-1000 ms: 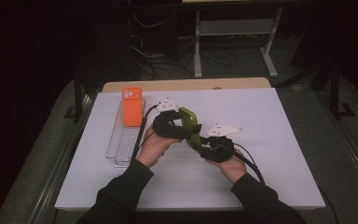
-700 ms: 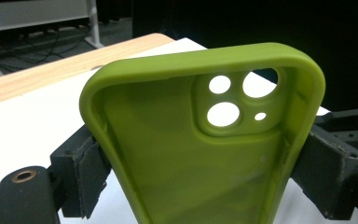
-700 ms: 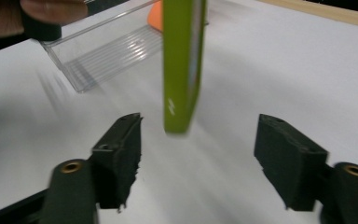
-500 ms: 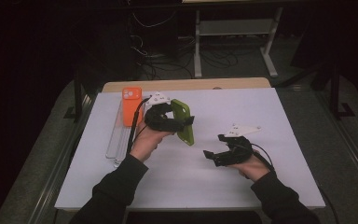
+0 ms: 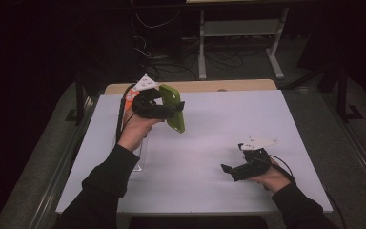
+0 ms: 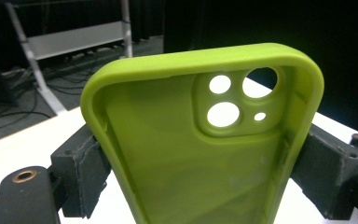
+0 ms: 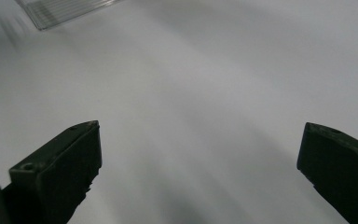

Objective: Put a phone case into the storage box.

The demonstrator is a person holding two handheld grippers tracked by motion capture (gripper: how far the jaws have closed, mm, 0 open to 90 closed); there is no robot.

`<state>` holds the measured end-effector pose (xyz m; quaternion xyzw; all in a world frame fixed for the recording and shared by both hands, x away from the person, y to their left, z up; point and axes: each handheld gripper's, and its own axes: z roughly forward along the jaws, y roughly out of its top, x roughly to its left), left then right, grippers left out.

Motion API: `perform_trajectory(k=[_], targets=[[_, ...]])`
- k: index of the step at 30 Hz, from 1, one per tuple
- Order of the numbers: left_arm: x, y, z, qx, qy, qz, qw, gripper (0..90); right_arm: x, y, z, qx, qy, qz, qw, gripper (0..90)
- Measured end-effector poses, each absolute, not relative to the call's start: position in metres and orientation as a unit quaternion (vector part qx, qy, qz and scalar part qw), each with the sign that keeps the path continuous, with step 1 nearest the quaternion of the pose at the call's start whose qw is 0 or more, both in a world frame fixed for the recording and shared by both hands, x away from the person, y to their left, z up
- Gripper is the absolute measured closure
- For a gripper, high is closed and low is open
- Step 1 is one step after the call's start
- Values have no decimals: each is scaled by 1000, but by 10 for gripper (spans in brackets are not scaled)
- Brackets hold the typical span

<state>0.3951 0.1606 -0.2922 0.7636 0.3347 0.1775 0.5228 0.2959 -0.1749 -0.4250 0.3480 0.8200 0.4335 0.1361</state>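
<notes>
The left gripper (image 5: 169, 110) squeezes the sides of a green phone case (image 5: 173, 108), holding it up in the air above the white table (image 5: 209, 143). The right gripper (image 5: 226, 168) is low over the table, well apart from the case. Its jaws have just been opening and stand wide with nothing between them.

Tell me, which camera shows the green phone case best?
The left gripper view: the green phone case sits close up between that gripper's pads, its inside and camera holes plain. The high view shows it small, held above the white table by the left gripper.
</notes>
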Motion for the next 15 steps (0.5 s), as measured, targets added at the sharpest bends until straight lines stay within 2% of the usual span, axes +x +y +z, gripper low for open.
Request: perform_trajectory(k=[15], targets=[[411, 220, -279, 734, 394, 254, 492, 141, 287, -202, -431, 373, 812, 425, 146, 0]])
